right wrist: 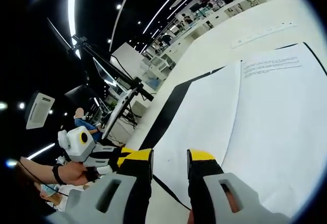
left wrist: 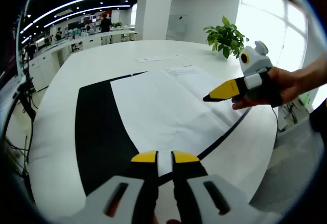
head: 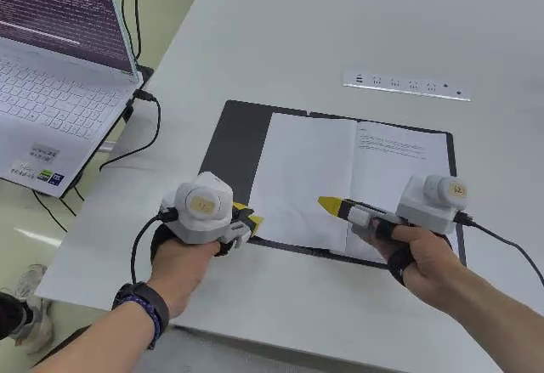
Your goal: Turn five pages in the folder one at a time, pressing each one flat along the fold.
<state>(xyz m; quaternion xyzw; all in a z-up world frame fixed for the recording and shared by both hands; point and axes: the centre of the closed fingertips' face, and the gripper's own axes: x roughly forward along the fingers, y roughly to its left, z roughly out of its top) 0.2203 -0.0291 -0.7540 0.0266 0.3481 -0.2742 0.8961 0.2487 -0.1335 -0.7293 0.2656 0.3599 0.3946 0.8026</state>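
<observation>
Head view: open folder (head: 234,144) centre frame; left gripper (head: 249,217) lower left, right gripper (head: 330,205) lower right over page (head: 306,165); both jaws slightly parted.

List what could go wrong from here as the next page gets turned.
1. The right tongs hang over the sheets near the fold, gripping nothing; the flat right page may give up two sheets in one pinch.
2. The left tongs sit at the near edge of the black folder, apparently not pinning it, so it might slide on the smooth table.
3. Narrow tips could crease the paper while pressing.
</observation>
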